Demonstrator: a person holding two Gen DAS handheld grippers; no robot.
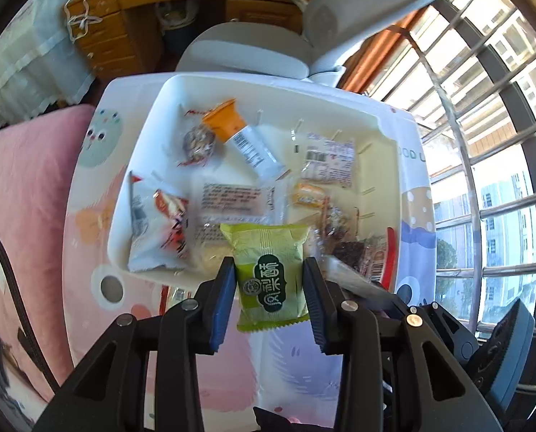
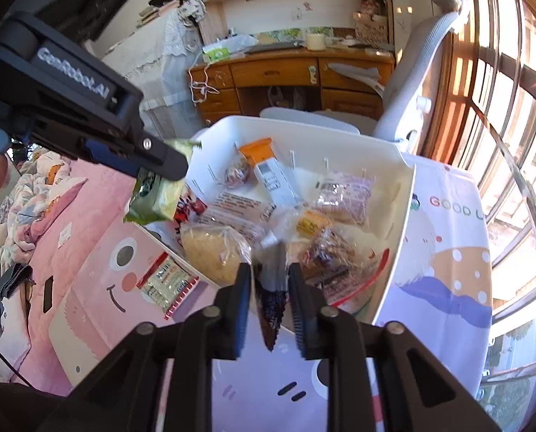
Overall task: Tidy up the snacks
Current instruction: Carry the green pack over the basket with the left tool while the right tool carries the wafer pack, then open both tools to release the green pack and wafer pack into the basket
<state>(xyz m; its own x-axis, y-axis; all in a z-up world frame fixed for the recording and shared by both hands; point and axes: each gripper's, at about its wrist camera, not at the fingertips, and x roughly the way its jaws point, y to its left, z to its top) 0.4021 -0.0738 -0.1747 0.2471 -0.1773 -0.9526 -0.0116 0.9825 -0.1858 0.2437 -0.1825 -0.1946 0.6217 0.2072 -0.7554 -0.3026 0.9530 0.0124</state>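
My left gripper is shut on a green snack packet, its blue pads pressing both sides. It holds the packet above the near rim of the white bin. In the right wrist view the same gripper carries the green packet over the bin's left edge. My right gripper hangs over the near rim of the bin. A dark snack in a clear wrapper sits between its jaws with a thin gap on each side. Several wrapped snacks fill the bin.
A red-edged packet lies loose on the cartoon-print table cover left of the bin. A grey office chair and a wooden desk stand behind. Pink bedding is at left, window bars at right.
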